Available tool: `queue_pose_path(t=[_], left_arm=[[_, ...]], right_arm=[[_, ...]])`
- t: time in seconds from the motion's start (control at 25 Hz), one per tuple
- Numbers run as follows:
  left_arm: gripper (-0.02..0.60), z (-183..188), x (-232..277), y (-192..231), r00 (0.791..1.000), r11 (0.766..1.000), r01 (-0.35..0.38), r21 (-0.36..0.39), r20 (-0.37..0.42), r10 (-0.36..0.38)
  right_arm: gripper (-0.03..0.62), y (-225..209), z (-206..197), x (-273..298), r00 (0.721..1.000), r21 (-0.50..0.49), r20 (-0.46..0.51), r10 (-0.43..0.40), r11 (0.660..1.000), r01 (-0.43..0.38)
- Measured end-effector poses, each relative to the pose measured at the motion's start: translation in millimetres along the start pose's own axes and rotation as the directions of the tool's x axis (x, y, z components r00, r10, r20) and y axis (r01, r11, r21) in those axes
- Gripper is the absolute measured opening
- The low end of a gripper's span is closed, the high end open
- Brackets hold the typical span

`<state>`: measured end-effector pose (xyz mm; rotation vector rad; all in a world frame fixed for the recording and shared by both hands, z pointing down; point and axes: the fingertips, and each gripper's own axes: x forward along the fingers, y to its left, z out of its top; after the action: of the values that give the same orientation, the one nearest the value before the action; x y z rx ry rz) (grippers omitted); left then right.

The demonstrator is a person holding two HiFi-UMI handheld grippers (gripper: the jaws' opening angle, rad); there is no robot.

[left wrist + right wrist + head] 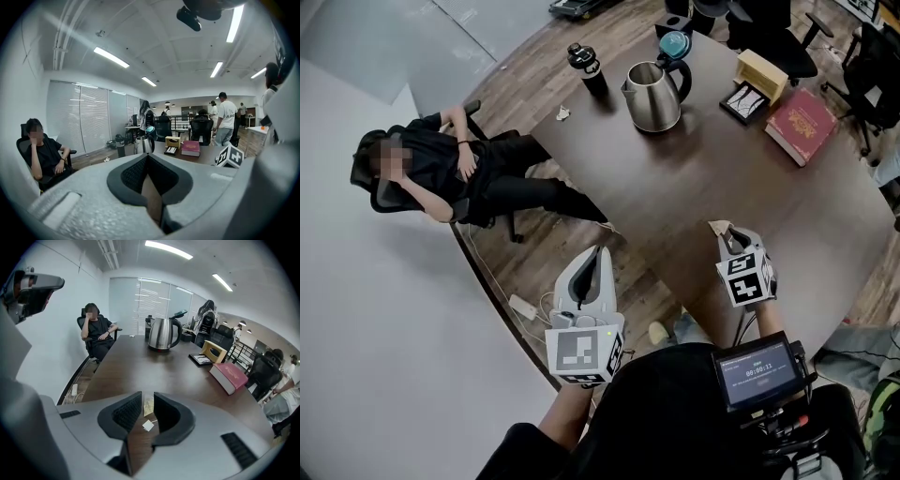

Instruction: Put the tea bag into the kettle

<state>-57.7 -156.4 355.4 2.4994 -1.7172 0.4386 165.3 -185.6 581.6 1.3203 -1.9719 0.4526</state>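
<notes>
A steel kettle (652, 98) (161, 333) (143, 145) stands at the far side of the dark wooden table (703, 187), its lid tipped up. A tan tea bag (148, 405) (718, 228) sits between the jaws of my right gripper (148, 404) (722, 232), which is shut on it low over the table's near edge. Its white tag (148, 425) hangs on a string below the jaws. My left gripper (592, 267) (147, 159) is shut on nothing and is held off the table's left edge, above the wood floor.
Near the kettle are a black bottle (588, 67), a tissue box (761, 73), a small black tray (741, 101) and a red book (802, 124). A person sits in a chair (441, 173) left of the table. A power strip (523, 305) lies on the floor.
</notes>
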Motion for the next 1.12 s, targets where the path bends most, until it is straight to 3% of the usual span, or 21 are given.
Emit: queue_pose_path(t=[1.12], left_arm=[[0.006,-18.9,14.4,10.6,0.995,0.998,-0.055,-0.006,-0.085,0.055]], right_arm=[[0.083,-11.1,-25.6,54.9,0.993,-0.014,-0.108,0.047,0.999,-0.049]])
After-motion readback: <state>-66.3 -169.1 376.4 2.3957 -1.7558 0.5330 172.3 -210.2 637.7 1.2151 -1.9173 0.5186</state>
